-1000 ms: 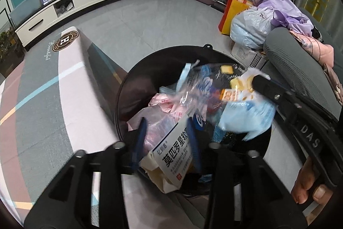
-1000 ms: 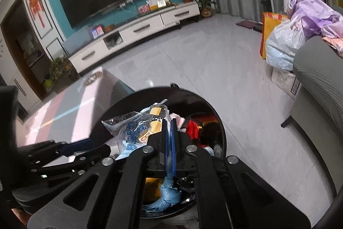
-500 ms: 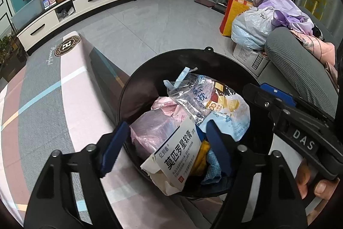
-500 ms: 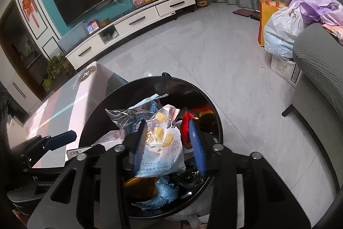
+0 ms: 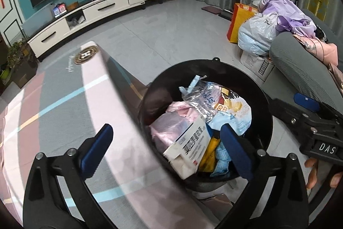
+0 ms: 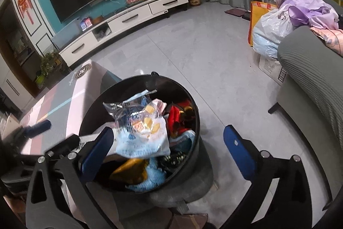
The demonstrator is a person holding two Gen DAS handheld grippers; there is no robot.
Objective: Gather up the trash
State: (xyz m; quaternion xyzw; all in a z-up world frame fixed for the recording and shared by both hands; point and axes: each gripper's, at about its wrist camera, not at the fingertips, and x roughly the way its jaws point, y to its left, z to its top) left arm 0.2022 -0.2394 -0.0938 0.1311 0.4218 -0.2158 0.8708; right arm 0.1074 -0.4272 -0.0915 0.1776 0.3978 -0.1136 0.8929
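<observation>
Trash filled the black bin (image 5: 205,70) almost to its rim: in the left wrist view a white medicine box (image 5: 188,147) leaned on the near edge at six o'clock of the opening, with a pink bag (image 5: 165,128) beside it and a clear snack wrapper (image 5: 216,104) lying on top toward twelve o'clock. The left gripper (image 5: 165,149) hung just above the pile, its jaws opening to their widest with nothing pressed between the pads, though the box sat in the gap below them. The right gripper (image 6: 169,147) was likewise spreading open and empty over the bin (image 6: 193,100); the wrapper (image 6: 141,132) looked to be resting loose on the heap, though blur made it hard to say whether it had settled. At nine o'clock of the bin stood the patterned table (image 5: 64,104); farther off, at two o'clock, the grey sofa (image 5: 300,70) and plastic bags (image 5: 257,33). The risk lay in the overfilled heap: the box, perched on the rim, could tip out onto the floor if a finger brushed it on withdrawal, and the light wrapper could slide off.
</observation>
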